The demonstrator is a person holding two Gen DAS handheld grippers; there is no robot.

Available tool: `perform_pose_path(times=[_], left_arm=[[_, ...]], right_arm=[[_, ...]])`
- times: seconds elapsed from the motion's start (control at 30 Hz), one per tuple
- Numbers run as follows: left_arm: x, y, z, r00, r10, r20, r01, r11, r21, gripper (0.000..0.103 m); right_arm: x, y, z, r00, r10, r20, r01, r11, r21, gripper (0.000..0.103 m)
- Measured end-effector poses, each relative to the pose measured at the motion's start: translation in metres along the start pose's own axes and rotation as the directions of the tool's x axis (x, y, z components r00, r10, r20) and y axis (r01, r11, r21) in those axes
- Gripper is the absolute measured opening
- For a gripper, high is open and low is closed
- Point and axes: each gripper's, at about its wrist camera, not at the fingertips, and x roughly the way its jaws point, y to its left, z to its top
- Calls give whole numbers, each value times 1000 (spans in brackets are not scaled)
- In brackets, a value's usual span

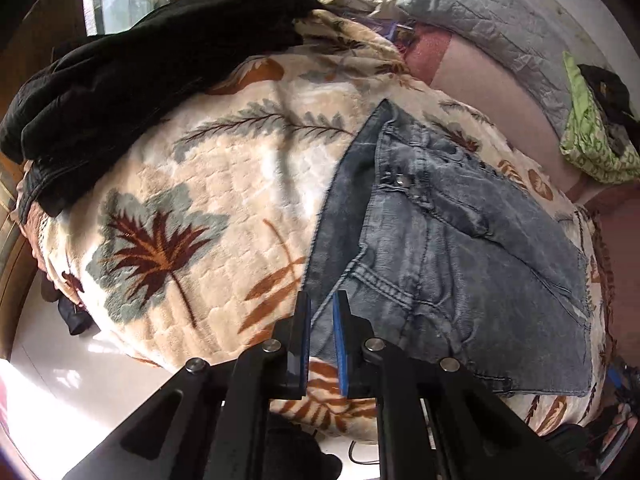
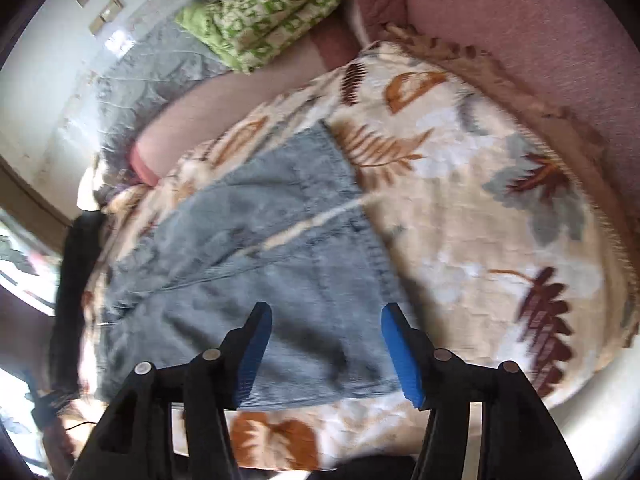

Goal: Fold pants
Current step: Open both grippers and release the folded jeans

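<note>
Grey-blue jeans [image 1: 460, 260] lie folded into a short stack on a cream blanket with a leaf print [image 1: 200, 180]. In the left wrist view my left gripper [image 1: 322, 296] sits at the stack's near left corner. Its blue pads are almost together and denim fills the thin gap between them. In the right wrist view, which is blurred, the same jeans [image 2: 260, 260] spread out ahead. My right gripper [image 2: 326, 308] hangs just above their near edge with its jaws wide apart. Its blue pads [image 2: 400, 352] touch no cloth.
A black garment [image 1: 140, 80] is heaped on the blanket's far left. A grey quilted pillow [image 1: 500, 12] and a green patterned cloth [image 2: 272, 20] lie at the back. A pink sheet [image 2: 520, 20] borders the blanket [image 2: 460, 200]. White floor [image 1: 80, 380] shows below the bed's near edge.
</note>
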Motion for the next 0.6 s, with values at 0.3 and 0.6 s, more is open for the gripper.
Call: perform_pose_path(times=[0.3, 0.6], left_arm=[[87, -55, -23, 979, 111, -170, -83, 983, 164, 43], [57, -75, 57, 1000, 18, 0, -18, 989, 146, 67]], right_arm=[[87, -31, 6, 975, 108, -193, -67, 976, 207, 59], [72, 17, 70, 996, -24, -81, 22, 999, -26, 70]])
